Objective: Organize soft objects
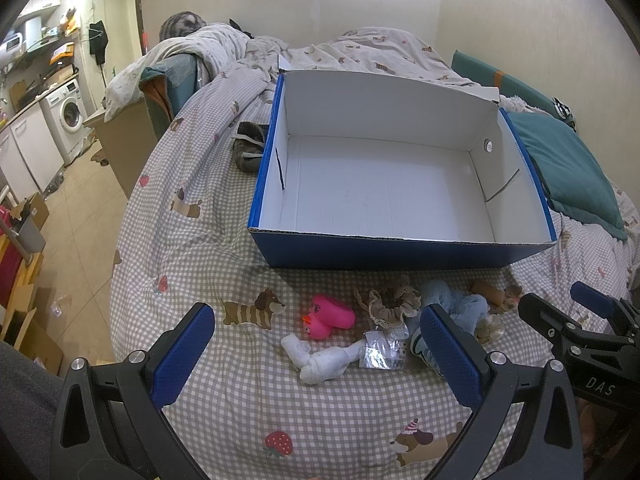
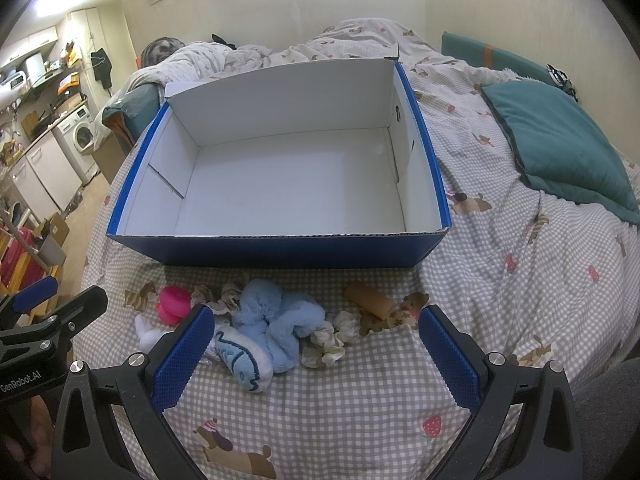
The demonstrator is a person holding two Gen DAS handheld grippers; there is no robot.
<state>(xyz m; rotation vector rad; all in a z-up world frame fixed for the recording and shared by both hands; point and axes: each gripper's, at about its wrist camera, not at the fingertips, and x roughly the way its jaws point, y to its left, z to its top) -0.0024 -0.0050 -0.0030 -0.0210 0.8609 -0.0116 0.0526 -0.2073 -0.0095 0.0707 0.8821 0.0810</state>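
A blue cardboard box [image 1: 400, 250] [image 2: 280, 250] with a white inside stands open and empty on the bed. In front of it lie a pink rubber duck [image 1: 328, 318] [image 2: 173, 304], a white knotted sock [image 1: 320, 360], a brown frilly scrunchie [image 1: 390, 304], a silver foil packet [image 1: 380, 350], a light blue plush [image 2: 280, 324], a white fish-print toy [image 2: 242, 360], a cream scrunchie [image 2: 330, 340] and a brown roll [image 2: 368, 300]. My left gripper [image 1: 316, 348] hovers open over the sock and duck. My right gripper [image 2: 316, 344] is open above the plush and cream scrunchie.
A teal pillow [image 1: 568, 168] [image 2: 560, 144] lies right of the box. Grey socks [image 1: 248, 144] sit at the box's left side. Rumpled bedding [image 1: 320, 52] piles up behind. The bed's left edge drops to a floor with cartons [image 1: 28, 312] and a washing machine [image 1: 66, 114].
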